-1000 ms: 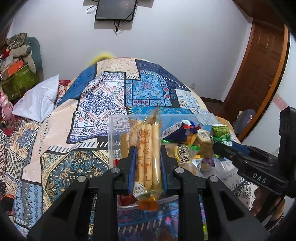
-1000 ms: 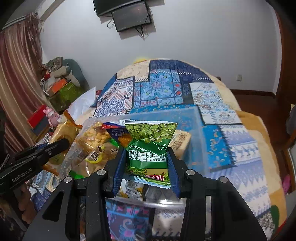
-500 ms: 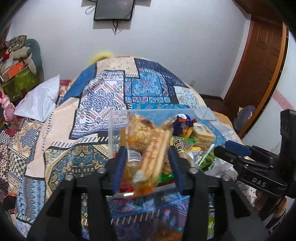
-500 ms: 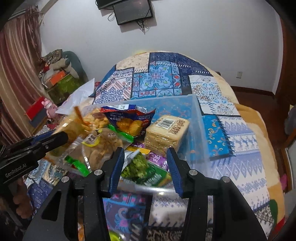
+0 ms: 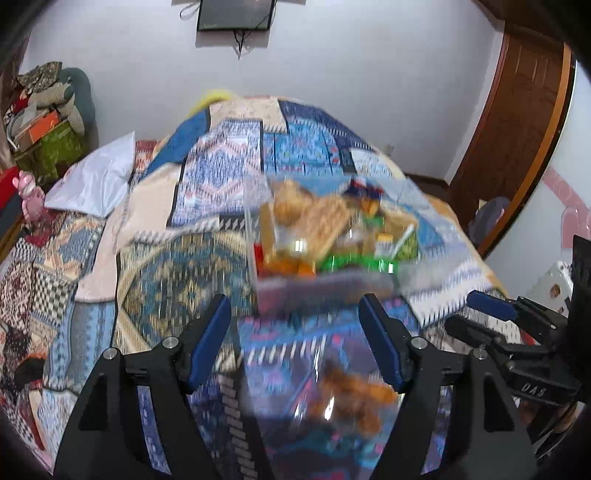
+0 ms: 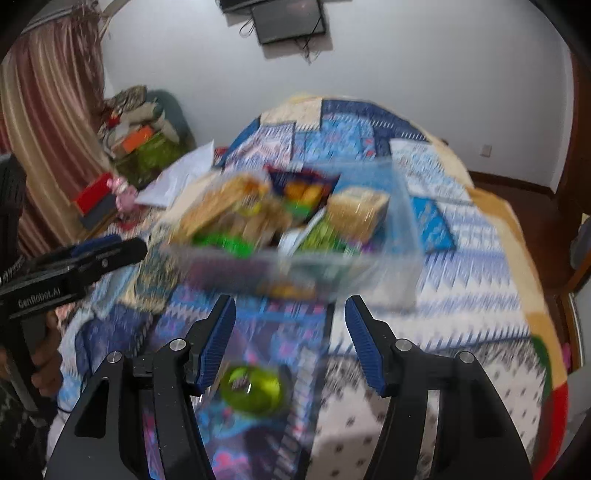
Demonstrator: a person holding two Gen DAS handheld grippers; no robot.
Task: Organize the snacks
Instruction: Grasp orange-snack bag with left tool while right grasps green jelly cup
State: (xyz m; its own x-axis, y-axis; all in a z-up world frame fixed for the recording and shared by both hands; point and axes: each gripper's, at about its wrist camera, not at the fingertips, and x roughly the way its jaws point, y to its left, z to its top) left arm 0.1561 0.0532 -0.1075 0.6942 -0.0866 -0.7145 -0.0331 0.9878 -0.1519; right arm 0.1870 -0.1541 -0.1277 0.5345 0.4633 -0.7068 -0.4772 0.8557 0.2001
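A: Item one, the container?

B: Clear rectangular plastic bin (image 5: 325,284), resting on the blue patchwork-patterned bedspread (image 5: 184,199), at about twelve o'clock from both grippers. Motion-blurred in both views. Contents: heaped snack packets, among them a tan pack of stick biscuits (image 5: 325,225), a dark blue crisp bag (image 6: 303,184), a pale block of crackers in clear wrap (image 6: 358,210) at the bin's two o'clock corner, and green wrappers, not legible.

A: Left gripper?

B: Left gripper (image 5: 297,345), fingers spread wide, nothing between them, just short of the bin's near wall. Below it on the bedspread, at six o'clock from the bin, lies a clear bag of orange-brown fried snacks (image 5: 354,391).

A: Right gripper?

B: Right gripper (image 6: 290,345), fingers likewise wide apart and holding nothing. A round yellow-green packet (image 6: 251,387) lies on the bedspread near its left finger.

A: Surroundings?

B: White pillow (image 5: 96,181) at ten o'clock, black wall-mounted screen (image 5: 234,14) at twelve, brown wooden door (image 5: 517,125) at two.
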